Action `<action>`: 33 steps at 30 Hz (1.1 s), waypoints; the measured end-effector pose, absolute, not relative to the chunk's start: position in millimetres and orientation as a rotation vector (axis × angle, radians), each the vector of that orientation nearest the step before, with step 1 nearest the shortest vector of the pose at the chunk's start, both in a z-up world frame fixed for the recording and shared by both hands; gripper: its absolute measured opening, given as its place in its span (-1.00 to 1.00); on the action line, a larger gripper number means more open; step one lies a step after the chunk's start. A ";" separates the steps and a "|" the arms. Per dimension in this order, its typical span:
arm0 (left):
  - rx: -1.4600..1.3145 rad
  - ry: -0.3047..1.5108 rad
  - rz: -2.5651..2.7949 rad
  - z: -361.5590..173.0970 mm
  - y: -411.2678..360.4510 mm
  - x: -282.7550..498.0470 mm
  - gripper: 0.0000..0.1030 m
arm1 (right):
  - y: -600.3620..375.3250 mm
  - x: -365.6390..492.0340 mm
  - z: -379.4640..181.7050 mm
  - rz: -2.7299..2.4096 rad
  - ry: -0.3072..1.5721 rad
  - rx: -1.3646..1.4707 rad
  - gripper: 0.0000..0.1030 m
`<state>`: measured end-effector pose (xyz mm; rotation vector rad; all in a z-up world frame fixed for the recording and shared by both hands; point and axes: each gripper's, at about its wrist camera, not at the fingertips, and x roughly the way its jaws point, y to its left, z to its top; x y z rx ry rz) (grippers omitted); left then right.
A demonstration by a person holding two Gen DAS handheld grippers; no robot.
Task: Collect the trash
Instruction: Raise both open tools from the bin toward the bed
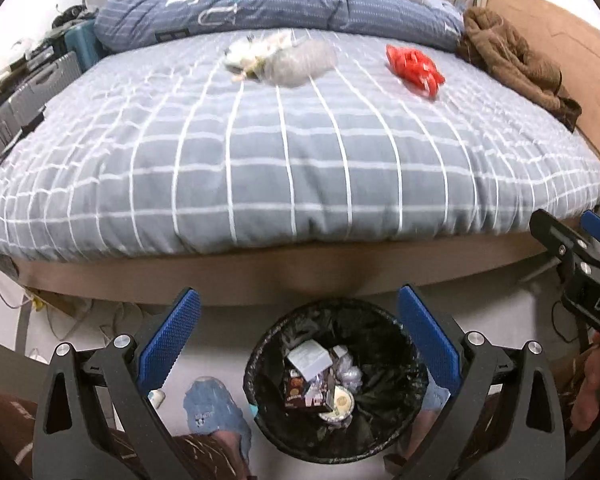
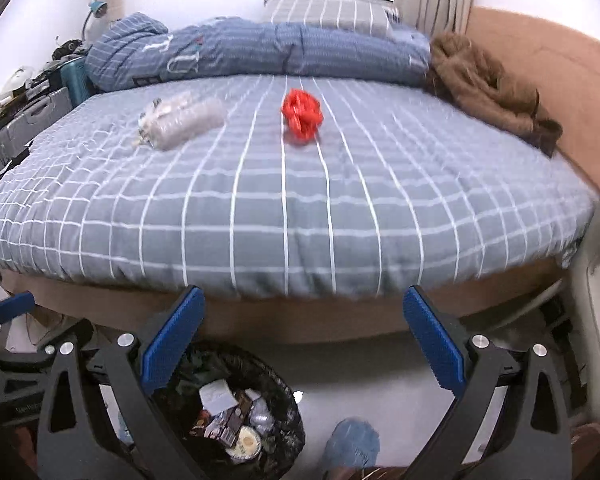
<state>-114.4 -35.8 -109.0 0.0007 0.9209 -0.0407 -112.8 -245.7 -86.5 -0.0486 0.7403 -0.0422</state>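
Left gripper (image 1: 298, 350), fingers spread wide with nothing between the blue pads (image 1: 168, 344), held above the floor at the foot of a bed (image 1: 260, 168). Directly below and between its fingers stands a round trash bin (image 1: 260, 368) lined with a black bag; inside lie a white carton, a dark printed wrapper, crumpled foil and a round lidded cup. A foot in a blue slipper (image 1: 216, 412) rests on the floor just left of the bin.

Right gripper (image 2: 304, 348), likewise wide open and empty, held beside the left one; in the left wrist view its black body and one blue fingertip enter from the right edge (image 1: 580, 256). In the right wrist view the bin sits below and to the left of this gripper, partly hidden behind its left finger (image 2: 172, 344).

Ahead of both grippers, well apart from them, the grey checked bedcover carries the remaining trash. A crumpled red wrapper (image 2: 302, 116) lies nearly straight ahead of the right gripper. A clear plastic bottle (image 2: 188, 122), on its side, lies to the left of the wrapper, with a small heap of pale crumpled litter (image 1: 252, 54) touching its far end.

Beyond these, a folded blue quilt (image 2: 260, 52) spans the head of the bed, and a brown garment (image 2: 488, 88) lies at the far right.
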 end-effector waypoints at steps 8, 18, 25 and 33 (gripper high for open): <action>0.015 0.838 -0.027 -80.3 -27.8 -100.7 0.89 | -241.0 -106.2 -61.4 -0.034 0.672 -0.066 0.85; -0.017 0.827 -0.069 -70.5 -26.1 -68.5 0.89 | -245.0 -78.3 -47.0 -0.006 0.651 -0.032 0.85; -0.065 0.827 -0.060 -63.3 -17.0 -50.5 0.89 | -241.5 -65.9 -42.1 -0.006 0.644 -0.057 0.85; -0.077 0.806 -0.051 -50.2 -11.1 -29.7 0.89 | -241.2 -47.9 -32.0 -0.003 0.632 -0.053 0.85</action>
